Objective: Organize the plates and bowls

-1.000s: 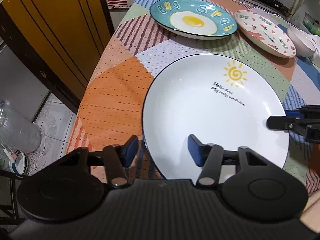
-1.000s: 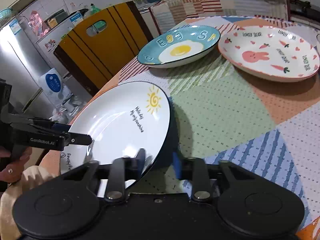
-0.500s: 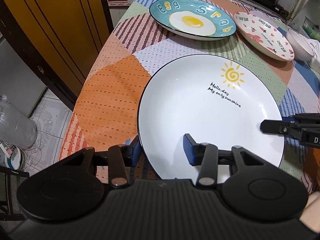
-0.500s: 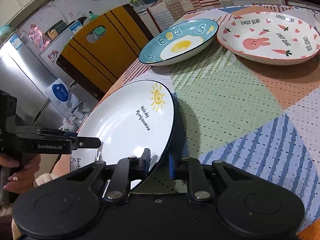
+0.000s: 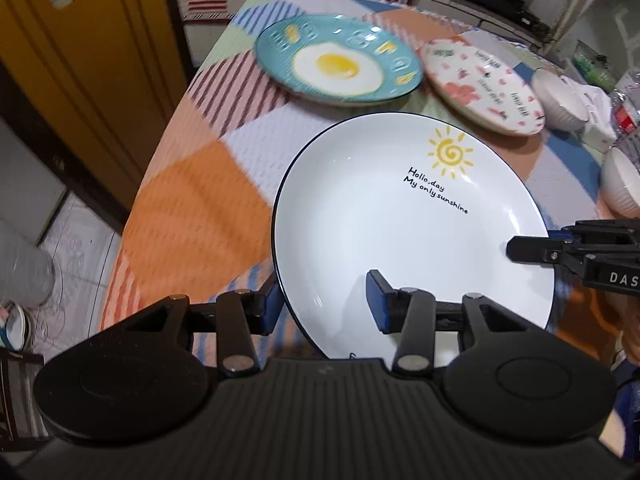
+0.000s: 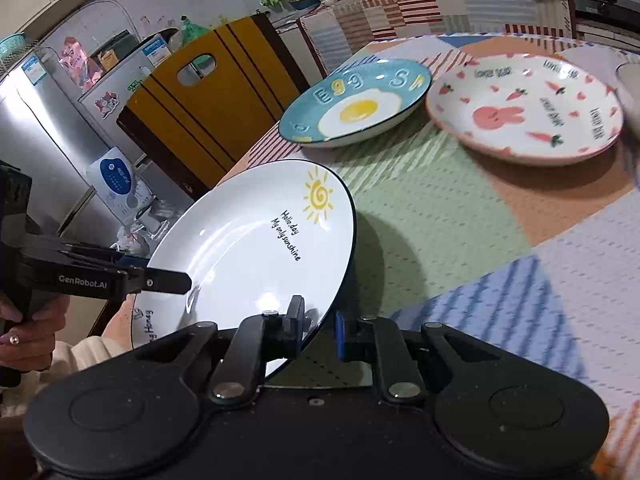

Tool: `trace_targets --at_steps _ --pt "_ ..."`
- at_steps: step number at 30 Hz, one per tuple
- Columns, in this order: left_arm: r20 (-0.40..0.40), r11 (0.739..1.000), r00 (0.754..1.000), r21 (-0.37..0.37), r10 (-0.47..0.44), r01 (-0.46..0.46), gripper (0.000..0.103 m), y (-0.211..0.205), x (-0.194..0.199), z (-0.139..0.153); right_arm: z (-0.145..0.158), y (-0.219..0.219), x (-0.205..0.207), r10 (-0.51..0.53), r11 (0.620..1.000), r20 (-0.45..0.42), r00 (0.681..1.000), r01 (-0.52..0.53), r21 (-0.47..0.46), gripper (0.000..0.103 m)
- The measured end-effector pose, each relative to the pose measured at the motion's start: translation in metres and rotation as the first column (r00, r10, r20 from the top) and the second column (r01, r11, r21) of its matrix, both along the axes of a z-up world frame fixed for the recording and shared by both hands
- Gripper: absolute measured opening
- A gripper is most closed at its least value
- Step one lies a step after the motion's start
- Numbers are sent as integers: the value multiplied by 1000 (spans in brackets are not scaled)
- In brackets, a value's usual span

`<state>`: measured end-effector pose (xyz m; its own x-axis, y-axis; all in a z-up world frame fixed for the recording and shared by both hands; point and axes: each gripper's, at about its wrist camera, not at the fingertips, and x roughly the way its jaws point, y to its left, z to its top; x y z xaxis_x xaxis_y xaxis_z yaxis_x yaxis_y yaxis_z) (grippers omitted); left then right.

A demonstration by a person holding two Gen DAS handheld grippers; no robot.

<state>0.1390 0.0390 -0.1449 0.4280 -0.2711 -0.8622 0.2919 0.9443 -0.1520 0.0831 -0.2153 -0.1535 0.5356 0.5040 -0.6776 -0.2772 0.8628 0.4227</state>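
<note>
We find the sunshine plate [image 5: 404, 240] glazed, rigid, breakable; right gripper [image 6: 320, 330] pinches its rim, left gripper [image 5: 322, 300] straddles it, unclamped.

Both wrist views look closely across the shared sun plate [image 5: 412, 236] from opposite sides.

The sun plate [image 5: 400, 240] sat nearest, above the table [image 5: 192, 216]; behind it lay the egg plate [image 5: 338, 66], with the rabbit plate [image 5: 482, 86] just to its right; two bowls [image 5: 560, 98] stood further right — one behind the other; a chair [image 6: 208, 104] stood off the table's left edge.
</note>
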Motion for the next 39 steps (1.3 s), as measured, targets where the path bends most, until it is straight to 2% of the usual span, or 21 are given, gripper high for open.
trace_targets --at_steps 9,17,26,32,36,39 --pt "-11 996 997 -41 -80 79 43 -57 16 8 31 -52 2 -21 998 -5 1000 21 -56 20" --pt "-46 991 990 -36 -130 129 43 -97 26 -8 29 -91 9 -26 995 -55 998 21 -98 20" --pt "-92 993 989 -11 -117 116 42 -103 25 -27 8 -101 18 -8 996 -117 993 -3 -87 20" --pt "-110 995 989 -20 -98 97 43 -106 27 -33 1 -96 26 10 991 -141 990 -29 -132 21" --pt "-104 993 987 -22 -122 120 43 -113 22 -33 -2 -95 34 -27 983 -171 985 -5 -185 21" --pt "-106 990 985 -5 -138 138 43 -115 19 -32 -5 -97 39 -56 982 -205 977 17 -188 22"
